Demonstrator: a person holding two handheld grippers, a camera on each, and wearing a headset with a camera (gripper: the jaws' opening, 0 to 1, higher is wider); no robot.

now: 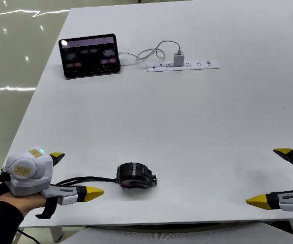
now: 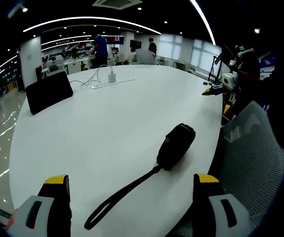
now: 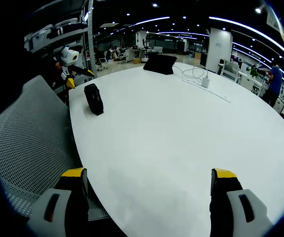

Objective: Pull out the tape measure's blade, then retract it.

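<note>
A black tape measure (image 1: 135, 176) lies near the front edge of the white table (image 1: 187, 112), its black wrist strap (image 1: 78, 180) trailing toward the left. My left gripper (image 1: 75, 173) is open just left of it, with the strap running between its yellow-tipped jaws. From the left gripper view the tape measure (image 2: 176, 145) sits ahead of the open left gripper (image 2: 131, 185). My right gripper (image 1: 279, 175) is open at the table's front right, far from the tape. In the right gripper view the tape measure (image 3: 93, 98) lies far left of the open right gripper (image 3: 149, 177).
A dark tablet (image 1: 89, 55) stands at the back left. Beside it lies a white power strip (image 1: 183, 65) with a charger and cable. A grey mesh chair (image 3: 28, 148) sits against the table's near edge. People stand far off in the room (image 2: 100, 48).
</note>
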